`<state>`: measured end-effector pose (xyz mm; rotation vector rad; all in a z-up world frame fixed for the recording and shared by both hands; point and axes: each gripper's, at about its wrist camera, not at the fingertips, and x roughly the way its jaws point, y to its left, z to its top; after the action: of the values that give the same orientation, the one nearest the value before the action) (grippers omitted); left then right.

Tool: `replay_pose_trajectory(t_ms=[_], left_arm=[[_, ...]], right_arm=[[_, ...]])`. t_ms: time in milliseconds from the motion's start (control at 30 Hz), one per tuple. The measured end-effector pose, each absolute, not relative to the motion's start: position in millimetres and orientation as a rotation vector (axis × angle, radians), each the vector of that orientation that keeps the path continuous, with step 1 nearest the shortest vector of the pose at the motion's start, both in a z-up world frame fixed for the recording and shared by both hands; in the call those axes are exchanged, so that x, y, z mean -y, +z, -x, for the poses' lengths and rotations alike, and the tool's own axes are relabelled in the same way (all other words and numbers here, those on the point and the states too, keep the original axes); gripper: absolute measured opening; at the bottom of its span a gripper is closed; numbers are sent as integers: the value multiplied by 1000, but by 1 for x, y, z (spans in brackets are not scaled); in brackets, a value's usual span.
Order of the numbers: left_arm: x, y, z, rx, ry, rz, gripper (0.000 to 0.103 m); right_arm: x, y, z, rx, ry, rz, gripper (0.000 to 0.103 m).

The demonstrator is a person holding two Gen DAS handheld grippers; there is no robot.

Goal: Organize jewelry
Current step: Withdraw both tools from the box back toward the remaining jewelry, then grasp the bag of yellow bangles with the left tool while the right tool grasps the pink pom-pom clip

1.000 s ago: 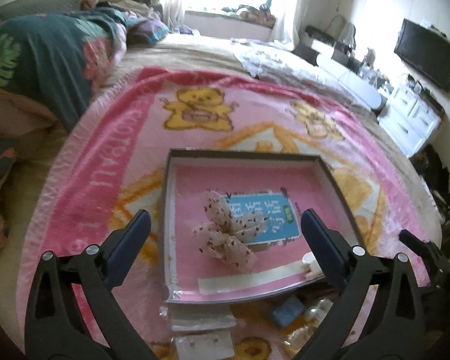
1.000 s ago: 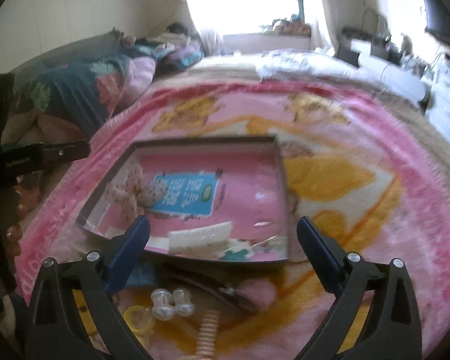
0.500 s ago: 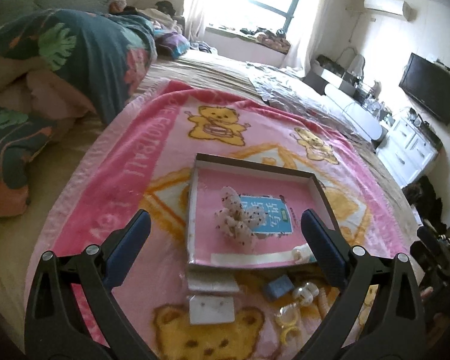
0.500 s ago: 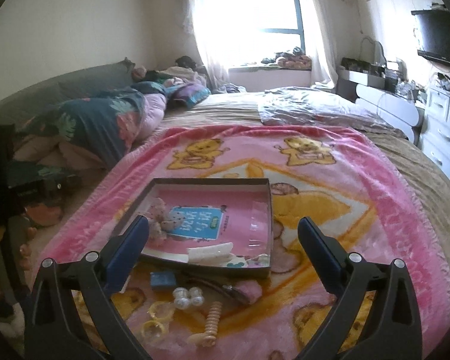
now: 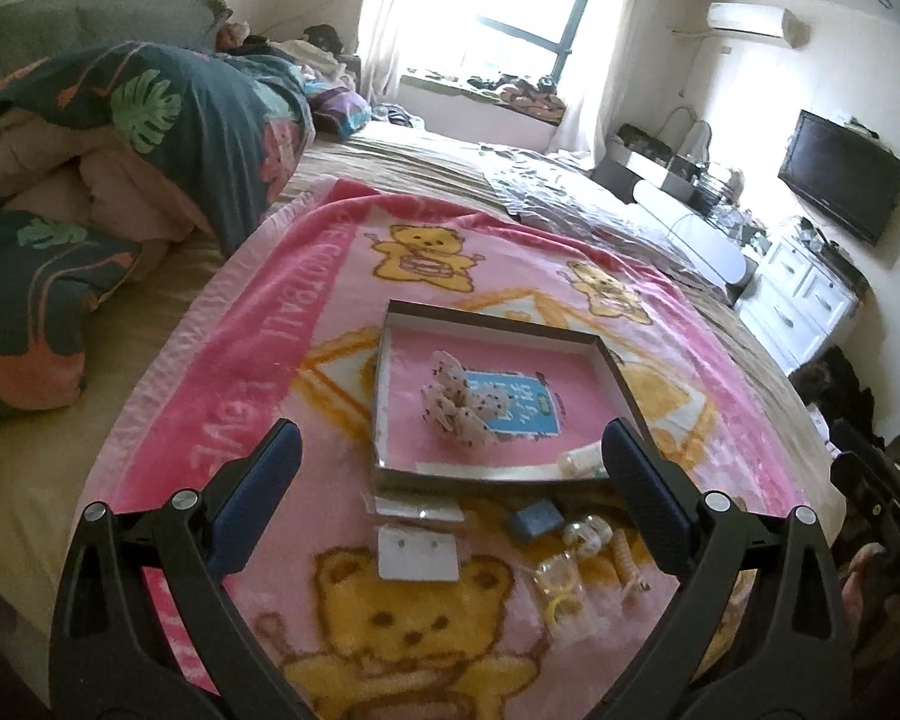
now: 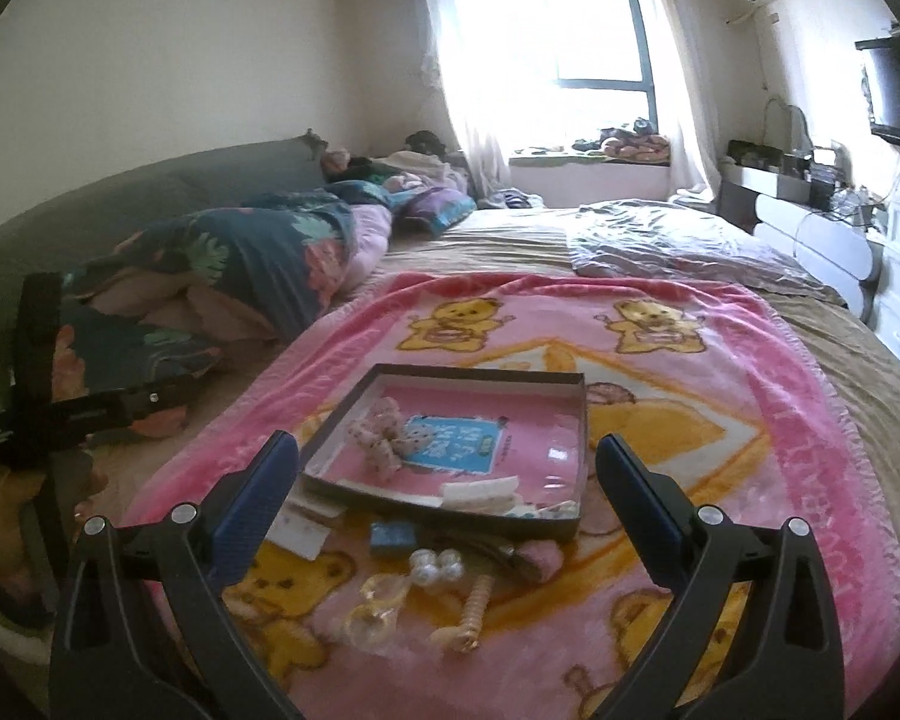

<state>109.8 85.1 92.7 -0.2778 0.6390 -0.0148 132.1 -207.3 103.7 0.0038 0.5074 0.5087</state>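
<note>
A shallow pink-lined box [image 5: 621, 381] [image 6: 583, 438] lies on a pink bear blanket. In it are a spotted white bow [image 5: 459, 408] [image 6: 381, 441], a blue card [image 5: 525, 399] [image 6: 459, 444] and a white clip [image 6: 480, 489]. In front of the box lie a white earring card [image 5: 417, 552] [image 6: 300, 531], a small blue block [image 5: 537, 519] [image 6: 393, 538], clear beads [image 6: 435, 566], a yellow ring piece [image 5: 561, 606] [image 6: 372, 612] and a beige spiral clip [image 6: 474, 606]. My left gripper [image 5: 450, 492] and right gripper [image 6: 447, 498] are open, empty, above these items.
The pink blanket [image 6: 780, 420] covers a bed. A folded dark floral quilt [image 5: 150, 138] lies at the left. A grey sheet [image 6: 660, 246] lies at the back. White drawers [image 5: 804, 300] and a wall TV [image 5: 840, 177] are on the right.
Both grippers have pulled back and up from the box, so more of the bed and the loose items in front of it show. Both stay open and empty.
</note>
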Motion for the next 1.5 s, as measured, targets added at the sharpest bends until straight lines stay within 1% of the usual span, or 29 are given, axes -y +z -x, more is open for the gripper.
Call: replay_pose_trajectory(t_ms=[200,500,1133,1500], left_arm=[[-71,91,-99,-652,-41,247,94],[-50,79,-87,-693,-87,208,94],[13,14,-84,-873,-190,90,94],[46,-29,-101,-971,-243,33,94]], right_arm=[[213,99,-118,-532,525,-3,99],[224,76,-100,-580,502,52,99],[257,33,-92,-685,445,58,99],[278,15,-103,-731,404,6,99]])
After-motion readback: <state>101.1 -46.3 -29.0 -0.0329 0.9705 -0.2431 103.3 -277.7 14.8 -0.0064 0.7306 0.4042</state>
